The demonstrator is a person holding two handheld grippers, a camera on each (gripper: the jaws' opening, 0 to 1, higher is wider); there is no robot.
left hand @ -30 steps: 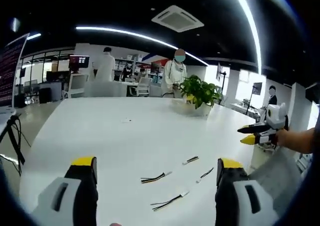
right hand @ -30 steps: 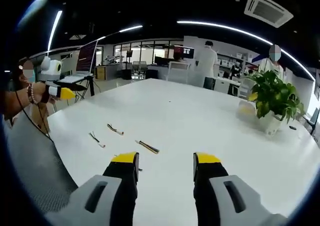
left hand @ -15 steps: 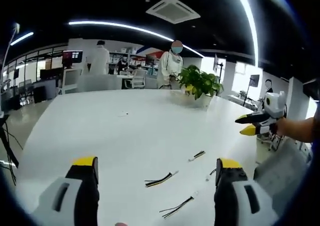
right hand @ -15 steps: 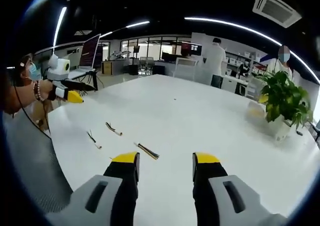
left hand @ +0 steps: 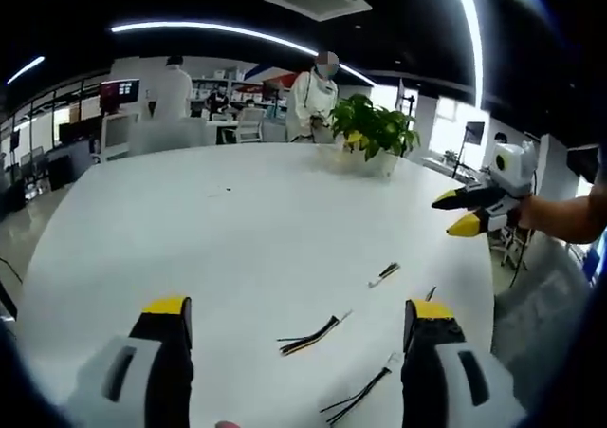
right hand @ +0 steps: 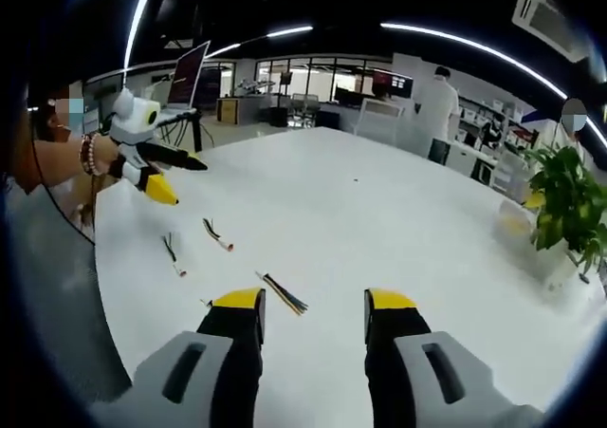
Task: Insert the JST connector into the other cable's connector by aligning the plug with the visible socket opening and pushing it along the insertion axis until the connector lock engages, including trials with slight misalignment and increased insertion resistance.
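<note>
Both my hand-held grippers, left (left hand: 296,319) and right (right hand: 311,309), hang with jaws apart over the white desk (left hand: 237,219). A black-yellow cable (left hand: 311,334) lies between my left jaws, long axis running 8 to 2 o'clock. An office with a potted plant (left hand: 372,136) lies behind.

Table (left hand: 237,219): smooth white top, semi-gloss, faintly reflecting the ceiling lights; left gripper (left hand: 296,316) and right gripper (right hand: 310,307): matt black and grey plastic bodies with matt yellow jaw tips; cables (left hand: 311,333) at lower centre of the left gripper view: thin plastic-sheathed wires, black and yellow, with pale plastic connector ends.
</note>
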